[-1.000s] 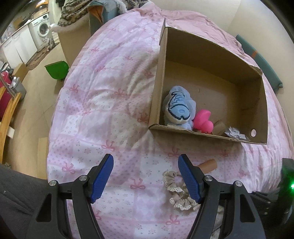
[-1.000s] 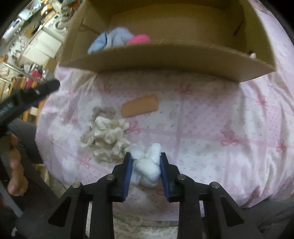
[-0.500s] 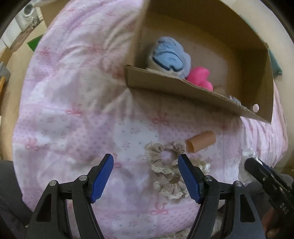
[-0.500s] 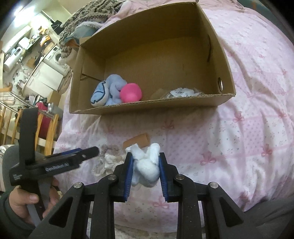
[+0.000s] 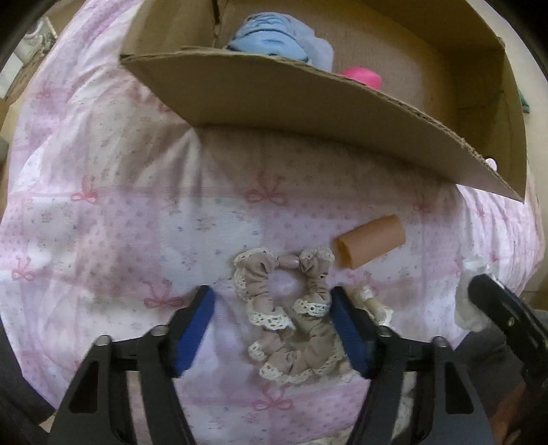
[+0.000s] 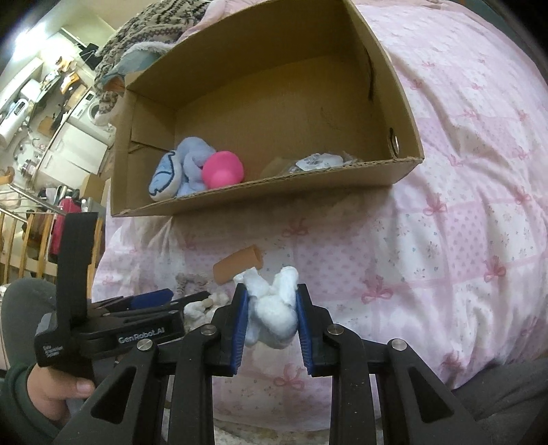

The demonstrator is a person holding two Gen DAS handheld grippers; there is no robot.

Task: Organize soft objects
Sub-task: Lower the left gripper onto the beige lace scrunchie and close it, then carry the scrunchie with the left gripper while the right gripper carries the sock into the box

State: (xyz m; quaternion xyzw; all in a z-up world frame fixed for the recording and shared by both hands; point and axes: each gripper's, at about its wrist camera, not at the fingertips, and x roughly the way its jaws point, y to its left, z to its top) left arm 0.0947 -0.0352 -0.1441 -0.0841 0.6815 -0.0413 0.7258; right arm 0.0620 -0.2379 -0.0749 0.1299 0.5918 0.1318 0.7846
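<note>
My left gripper (image 5: pixel 270 304) is open, its blue pads on either side of a beige lace-trimmed scrunchie (image 5: pixel 291 315) lying on the pink bedspread (image 5: pixel 120 205). My right gripper (image 6: pixel 270 301) is shut on a white fluffy soft item (image 6: pixel 274 304), held above the bed in front of the cardboard box (image 6: pixel 274 186). The box (image 5: pixel 308 113) holds a blue plush (image 6: pixel 178 167), a pink soft toy (image 6: pixel 222 169) and a crinkled plastic packet (image 6: pixel 318 161). An orange tube (image 5: pixel 370 239) lies beside the scrunchie. The left gripper body (image 6: pixel 113 325) shows in the right wrist view.
A cream lace scrunchie (image 6: pixel 202 308) lies partly hidden behind the left gripper. Beyond the bed are a knitted blanket (image 6: pixel 154 24), a washing machine (image 6: pixel 89 106) and wooden rails (image 6: pixel 20 239) at the left.
My left gripper has moved forward and down so its open pads flank the beige scrunchie. My right gripper has lifted the white item higher, closer to the box.
</note>
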